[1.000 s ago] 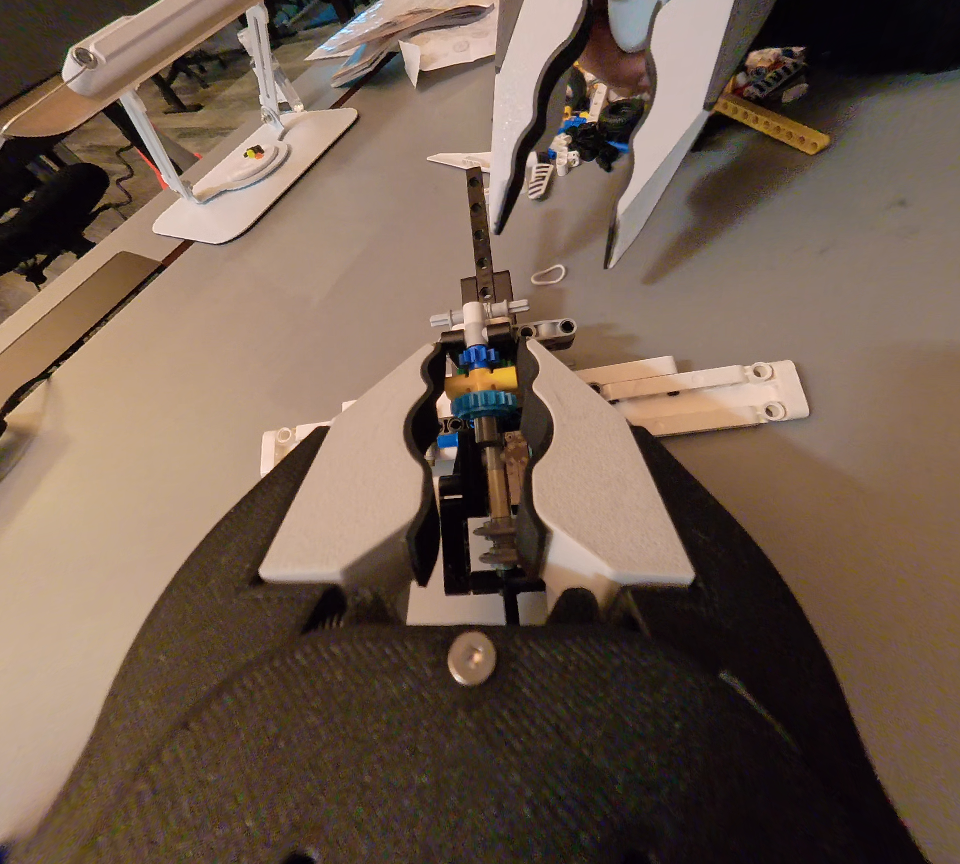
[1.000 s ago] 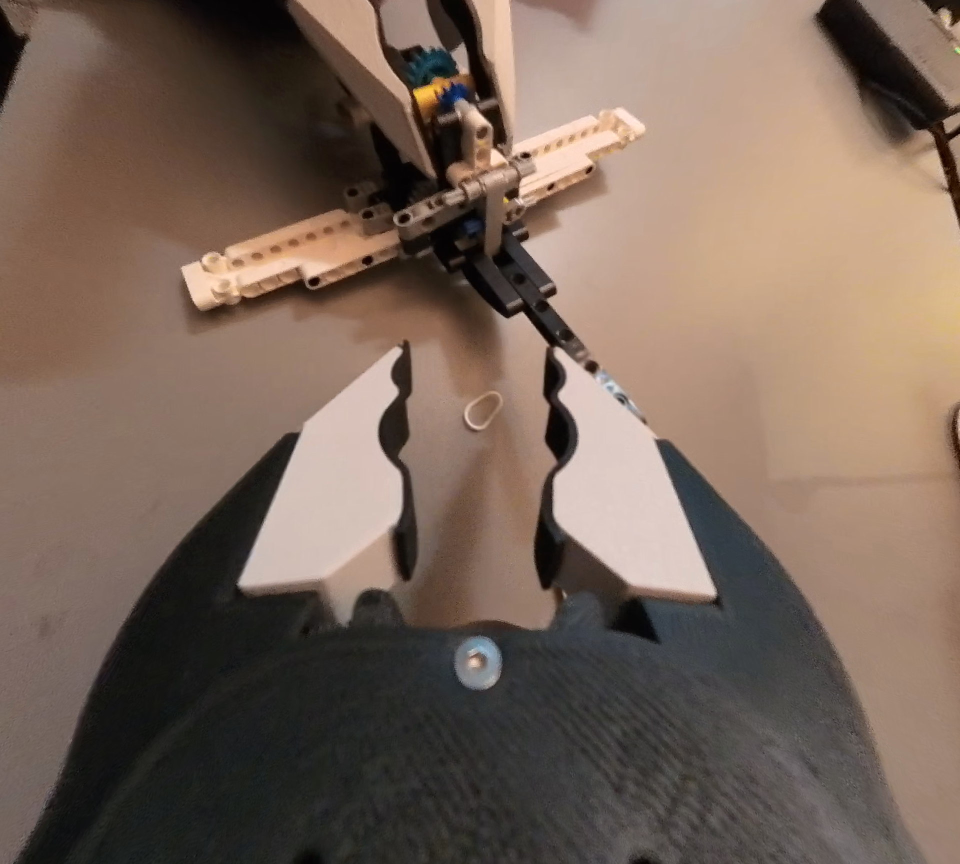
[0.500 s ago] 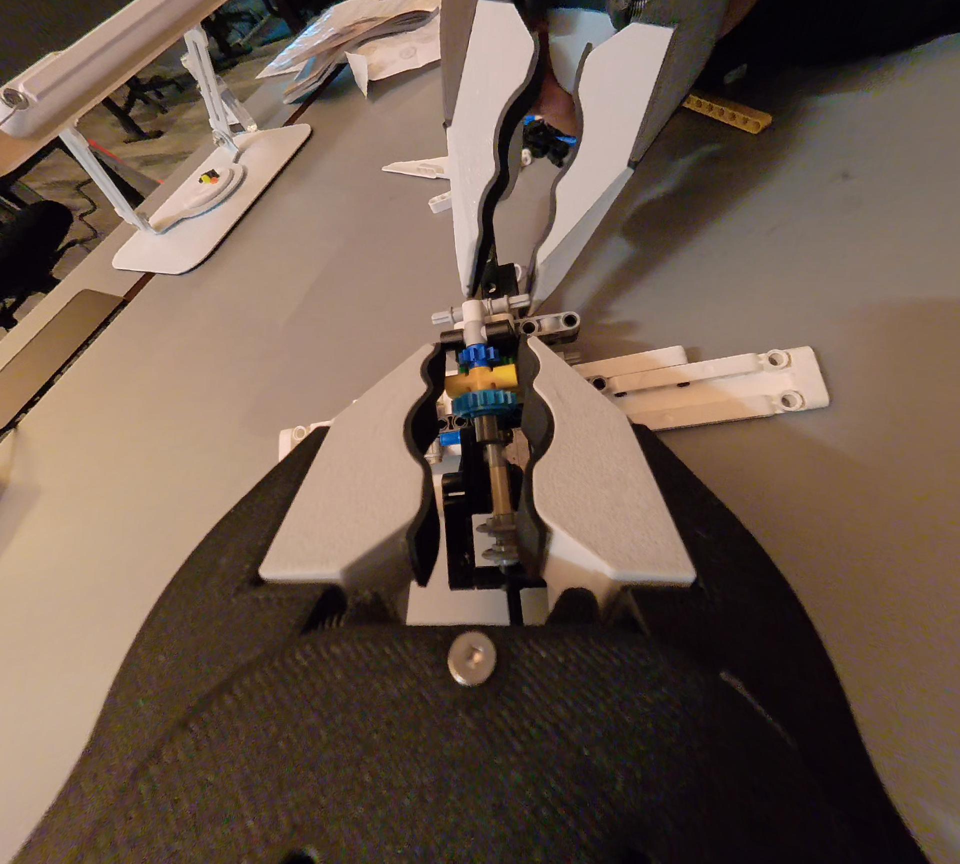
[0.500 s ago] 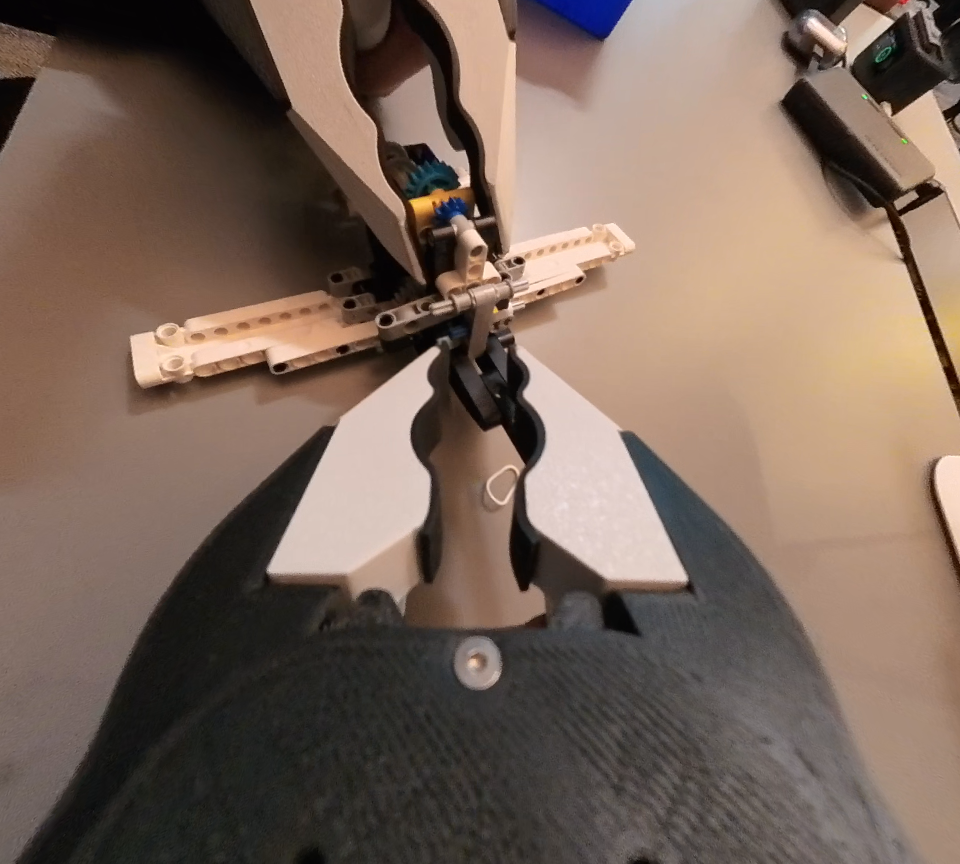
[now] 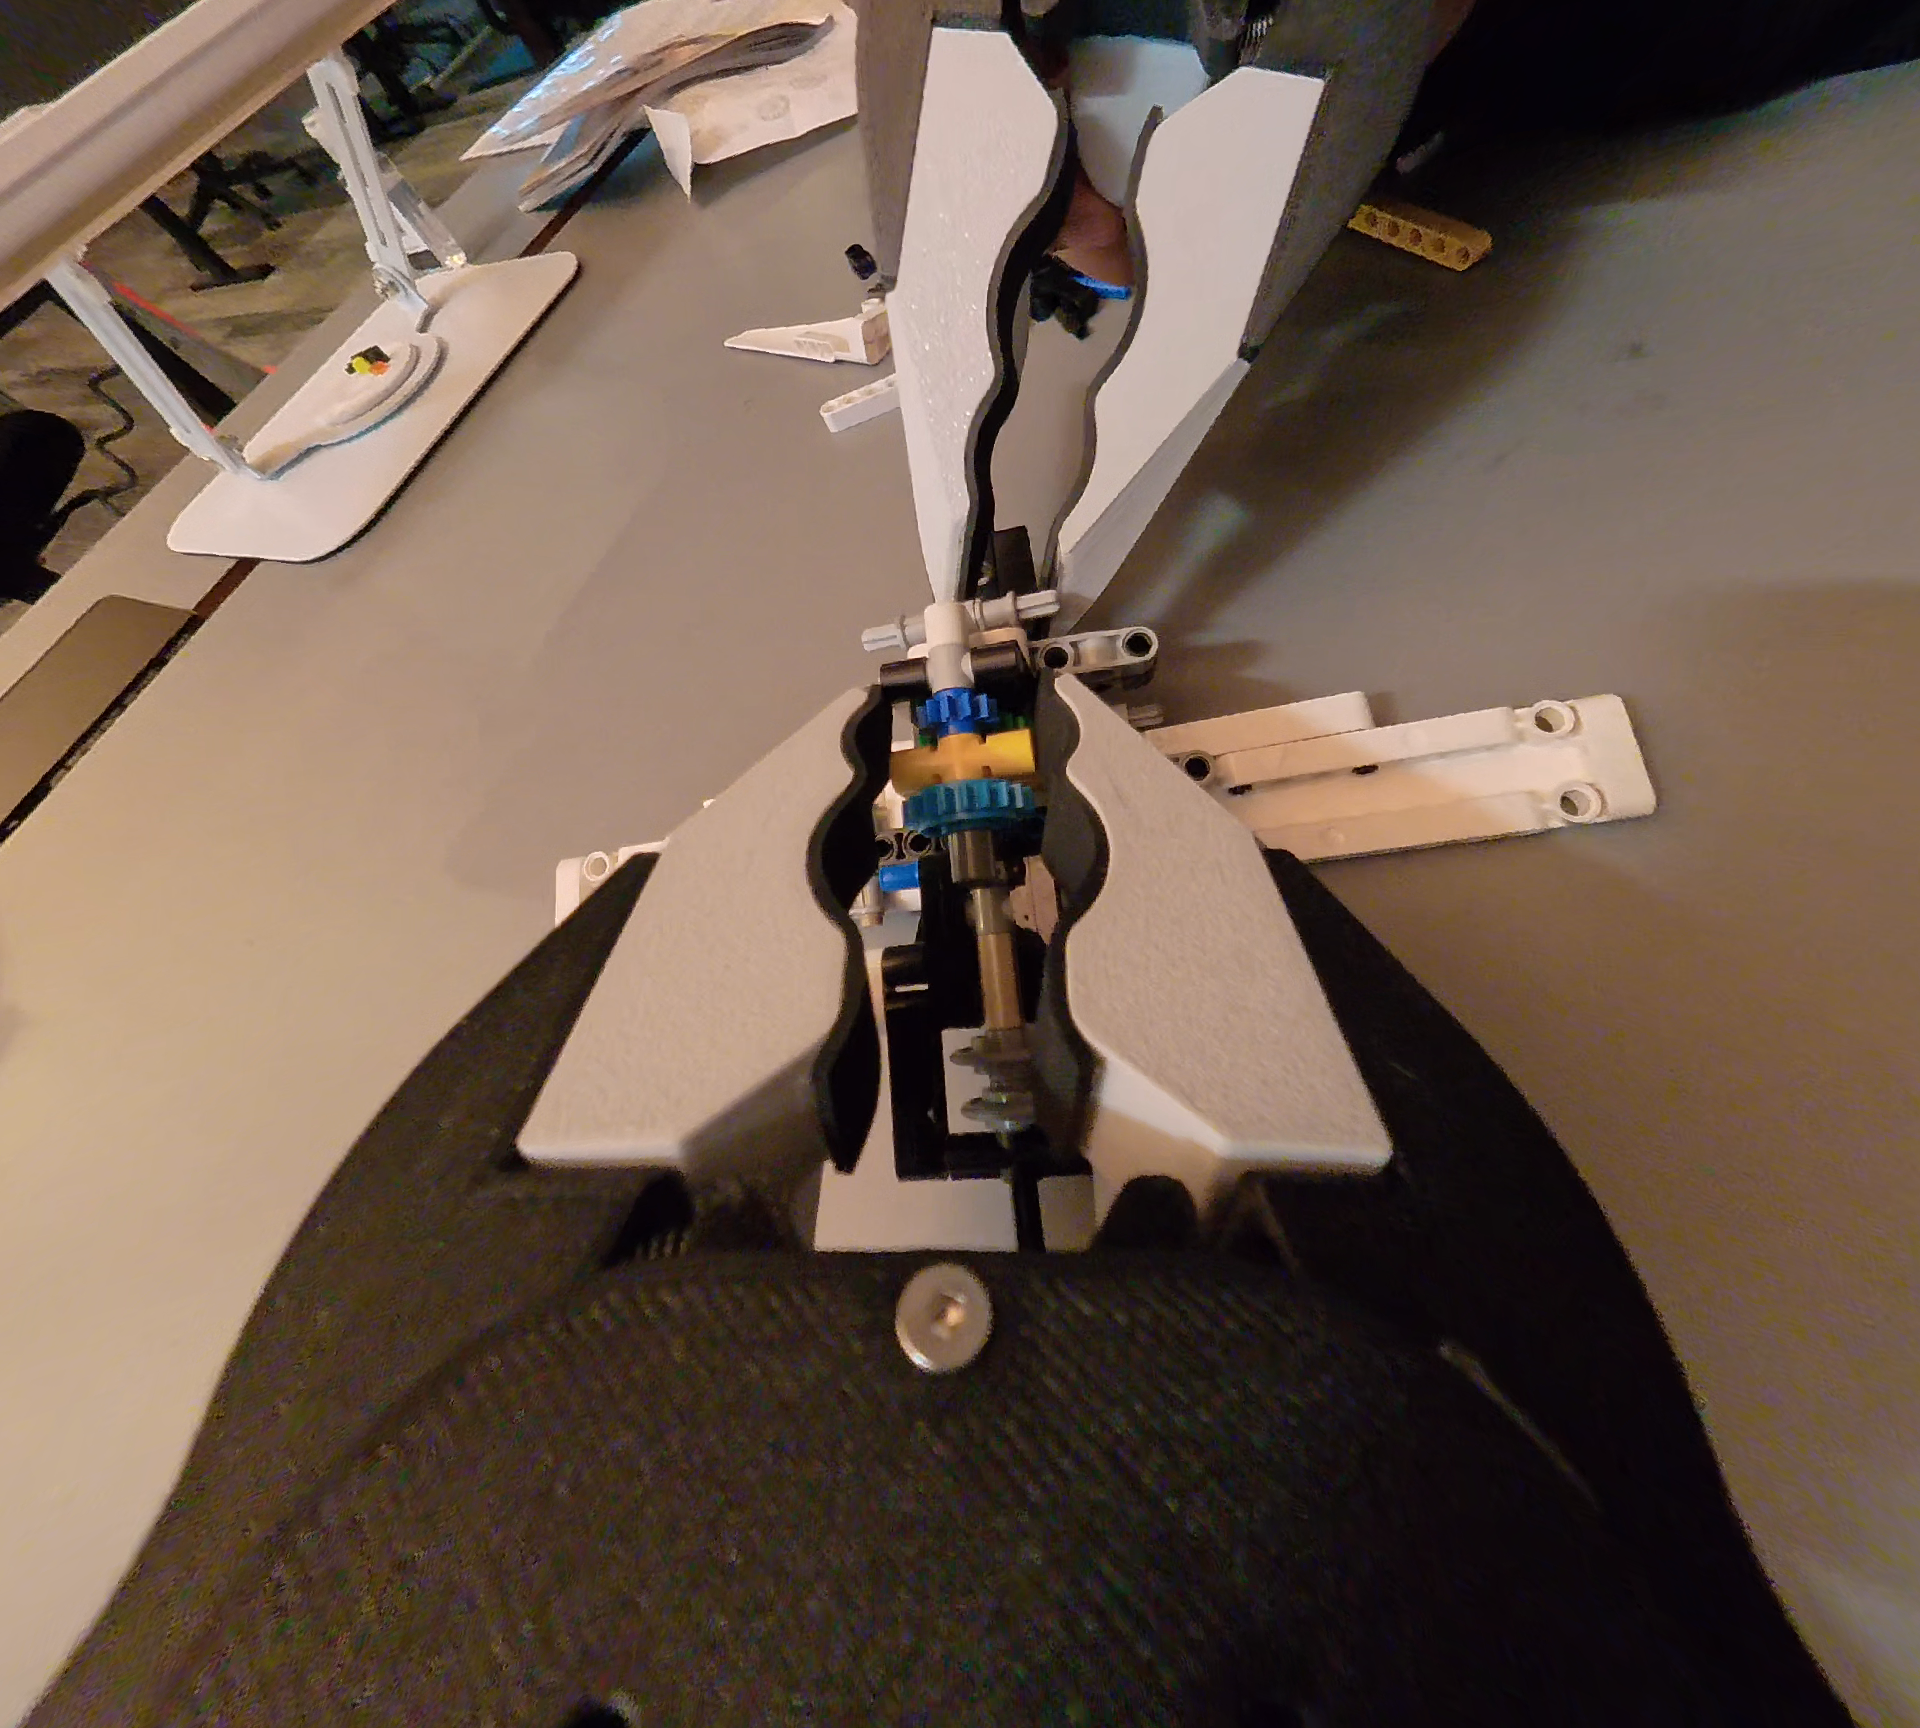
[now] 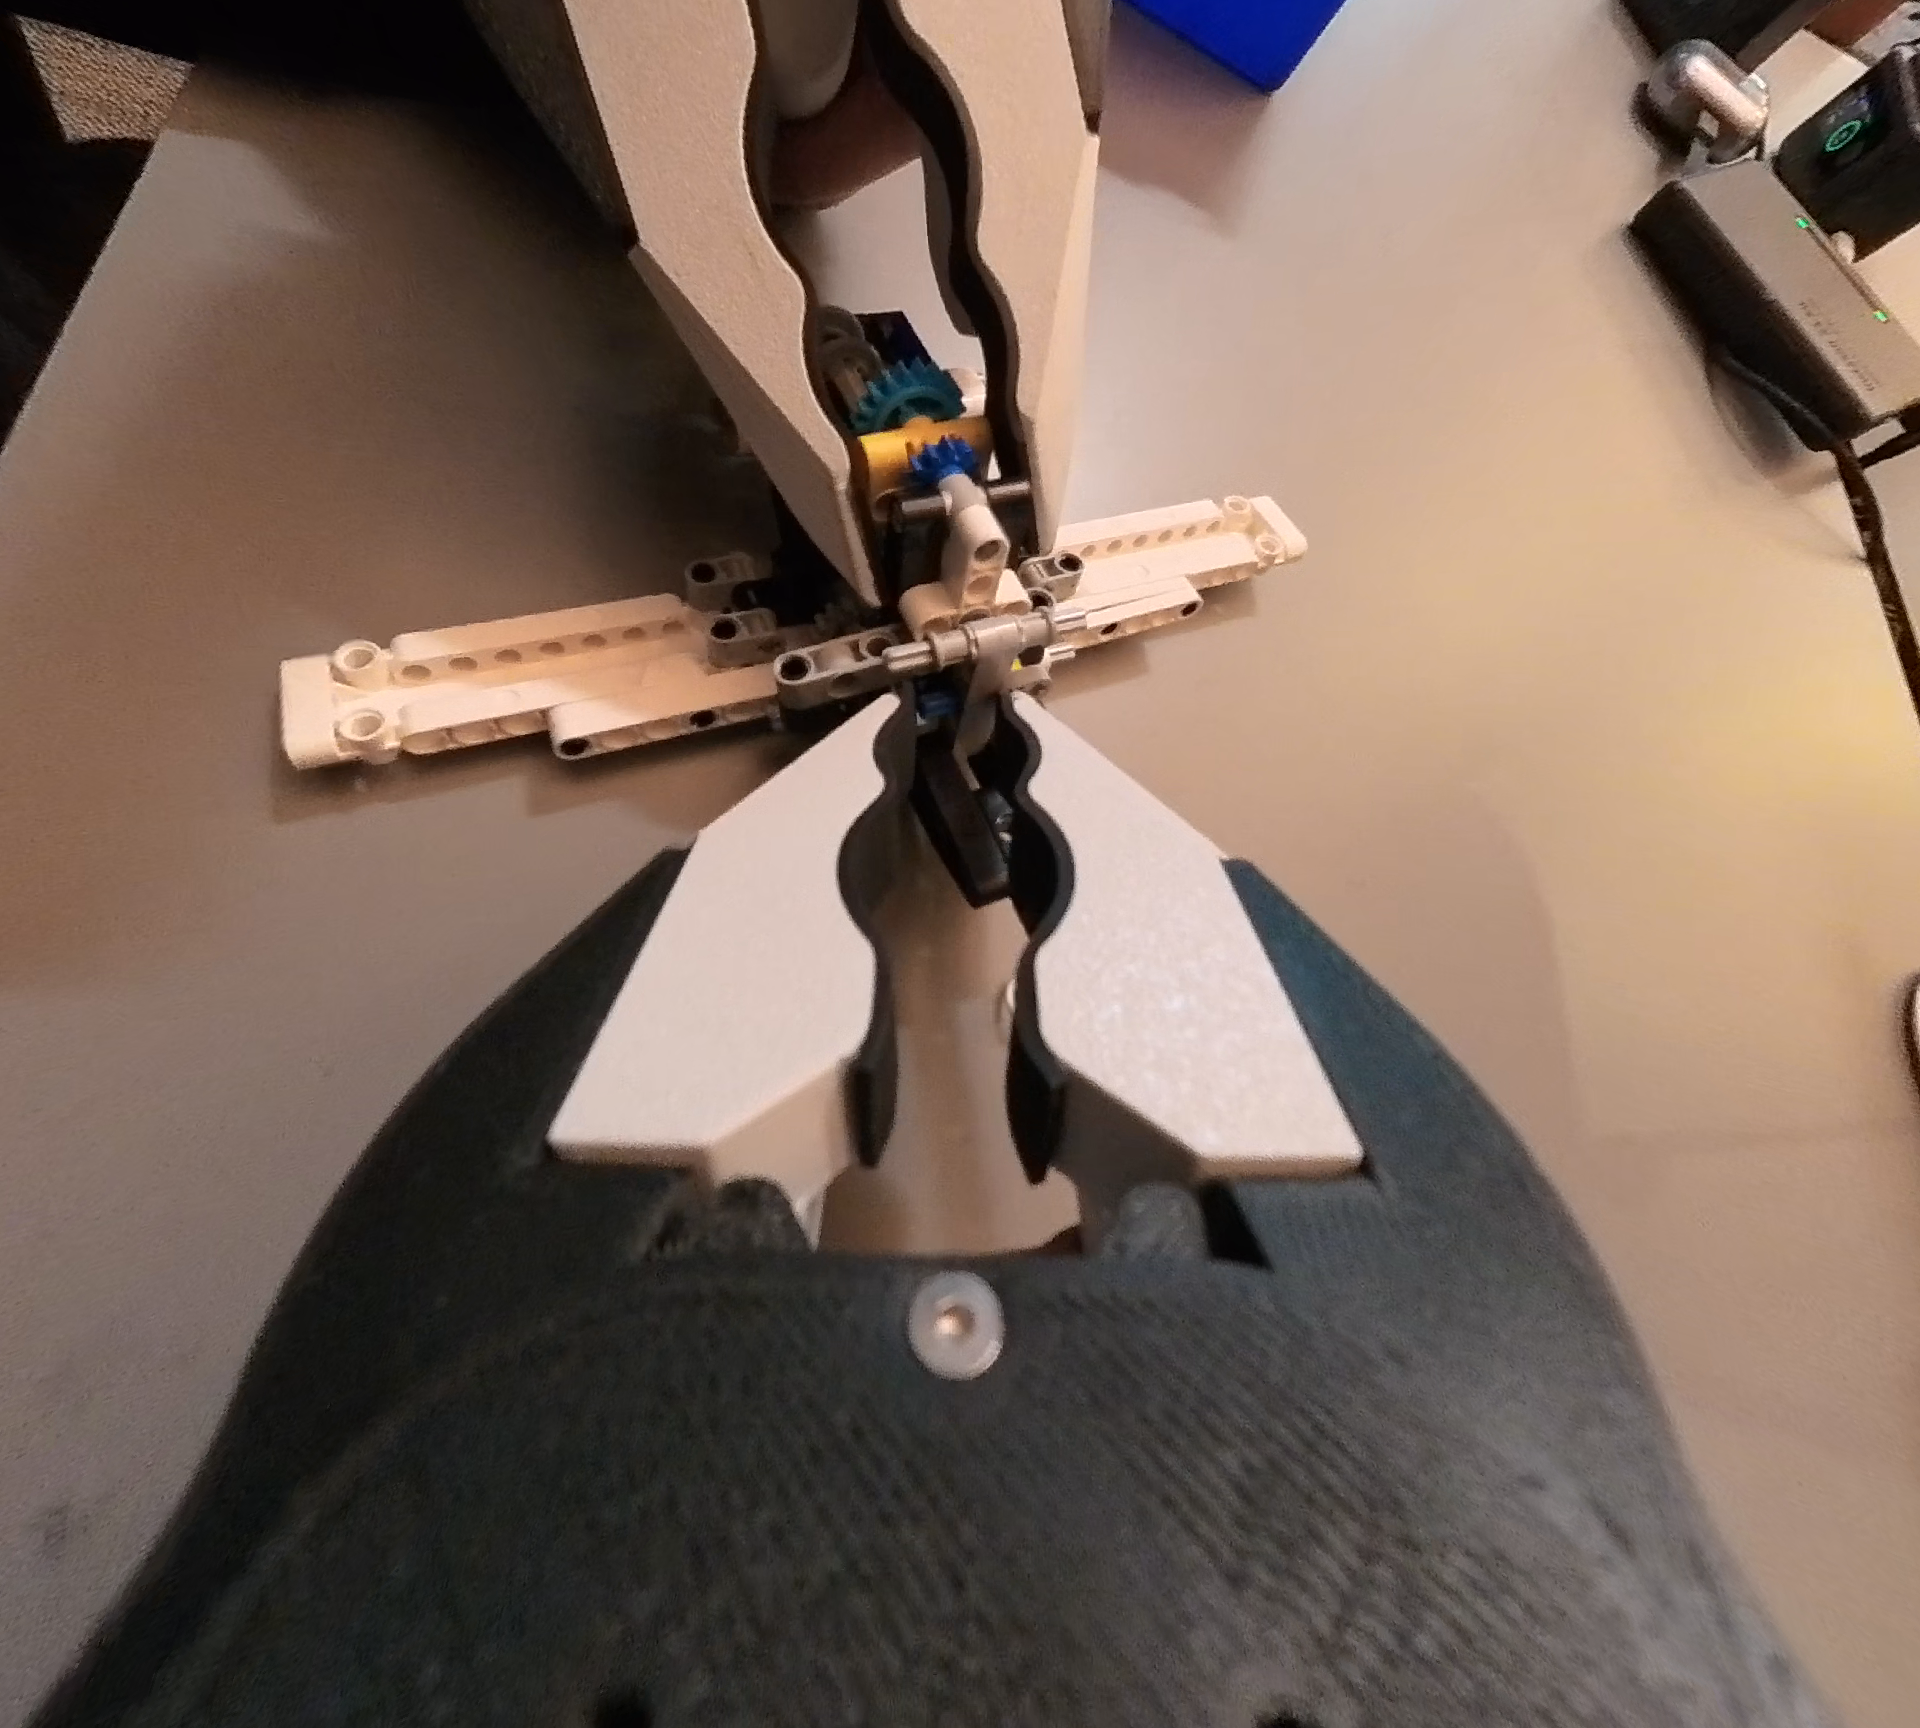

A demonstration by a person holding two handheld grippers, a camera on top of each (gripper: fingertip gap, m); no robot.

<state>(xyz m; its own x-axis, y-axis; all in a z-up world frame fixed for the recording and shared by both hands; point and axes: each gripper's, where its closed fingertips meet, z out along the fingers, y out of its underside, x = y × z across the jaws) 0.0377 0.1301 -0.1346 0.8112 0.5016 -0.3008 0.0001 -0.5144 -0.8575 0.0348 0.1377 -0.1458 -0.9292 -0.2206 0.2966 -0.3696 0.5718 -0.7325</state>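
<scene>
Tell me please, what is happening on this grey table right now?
A person works with two handheld grippers on a plastic building-brick model with white beams lying on the grey table. The left gripper is clamped on its middle part with blue gears and a yellow block. The right gripper, facing it, has closed around the model's black beam.

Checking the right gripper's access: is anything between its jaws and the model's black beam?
Nothing visible. The black beam lies between the right gripper's jaws; the grey cross axle sits just beyond their tips. Whether both pads press it is unclear.
</scene>
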